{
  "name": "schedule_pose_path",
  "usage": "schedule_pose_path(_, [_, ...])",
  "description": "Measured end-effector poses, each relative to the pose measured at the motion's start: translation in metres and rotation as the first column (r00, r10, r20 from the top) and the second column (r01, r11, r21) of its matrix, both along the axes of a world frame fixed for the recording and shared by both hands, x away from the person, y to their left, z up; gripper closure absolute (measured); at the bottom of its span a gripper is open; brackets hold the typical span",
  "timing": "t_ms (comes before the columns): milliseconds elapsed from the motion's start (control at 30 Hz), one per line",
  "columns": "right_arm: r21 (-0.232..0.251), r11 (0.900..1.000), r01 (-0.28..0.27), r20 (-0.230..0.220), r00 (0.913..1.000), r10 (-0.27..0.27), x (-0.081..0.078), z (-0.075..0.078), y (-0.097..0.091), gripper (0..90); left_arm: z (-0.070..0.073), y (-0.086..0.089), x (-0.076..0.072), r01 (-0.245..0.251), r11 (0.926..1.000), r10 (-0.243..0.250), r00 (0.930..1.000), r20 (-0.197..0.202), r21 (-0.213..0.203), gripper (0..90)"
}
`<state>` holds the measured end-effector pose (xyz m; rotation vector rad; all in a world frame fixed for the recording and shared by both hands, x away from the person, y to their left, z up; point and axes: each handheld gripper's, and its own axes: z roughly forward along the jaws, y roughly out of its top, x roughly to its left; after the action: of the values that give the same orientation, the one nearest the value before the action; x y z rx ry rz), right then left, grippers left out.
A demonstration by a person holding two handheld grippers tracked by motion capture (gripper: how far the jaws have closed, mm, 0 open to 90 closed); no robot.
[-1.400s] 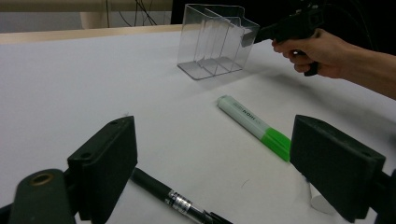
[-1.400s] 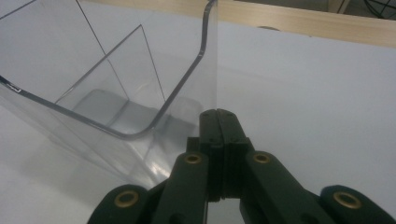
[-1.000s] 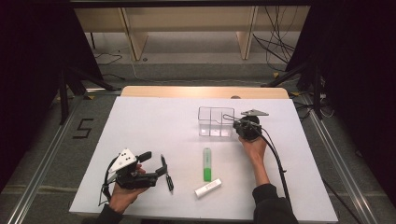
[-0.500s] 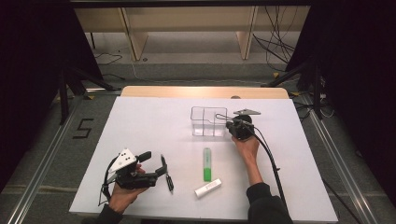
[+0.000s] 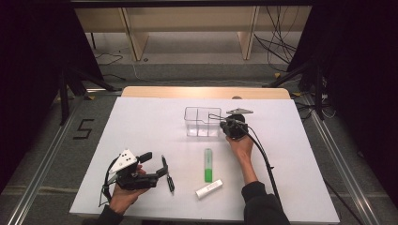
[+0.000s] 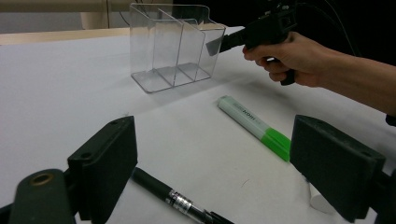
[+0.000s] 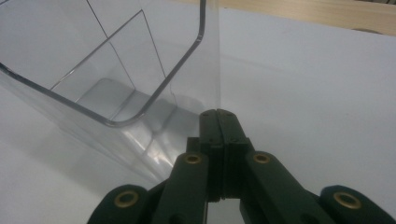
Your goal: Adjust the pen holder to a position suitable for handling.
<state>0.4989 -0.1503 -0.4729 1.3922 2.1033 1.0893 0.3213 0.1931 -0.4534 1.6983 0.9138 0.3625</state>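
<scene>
The clear organizer, pinched by its near wall in the fully closed right gripper, is best slid low and level so it isn't tipped, while the left gripper is held wide open and empty.

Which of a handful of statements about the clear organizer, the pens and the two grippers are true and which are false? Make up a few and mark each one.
1. The right gripper has its jaws shut at the wall of the clear organizer. True.
2. The green highlighter stands inside the organizer. False: it lies flat on the table, nearer the person.
3. The left gripper is open. True: its jaws stand wide apart above the black pen.
4. The organizer holds several pens. False: its compartments are empty.
5. A white marker lies on the table near the highlighter. True.
</scene>
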Motion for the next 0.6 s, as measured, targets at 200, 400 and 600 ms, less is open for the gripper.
schedule_pose_path(200, [-0.010,0.9999,-0.008,-0.002,1.0000,0.008,0.002,0.000,0.007,90.0,0.000,0.002,0.000,0.000,1.0000,0.000,1.0000,-0.001,-0.004,14.4])
schedule_pose_path(400, [-0.006,1.0000,0.003,-0.003,1.0000,-0.003,-0.001,0.001,0.001,84.6,0.000,0.003,0.000,-0.003,1.0000,0.003,1.0000,0.000,-0.002,14.5])
schedule_pose_path(600, [0.006,0.9994,0.035,0.025,0.9991,-0.036,-0.013,0.010,-0.018,67.9,0.000,0.002,0.000,-0.005,1.0000,0.005,1.0000,-0.001,-0.002,14.5])
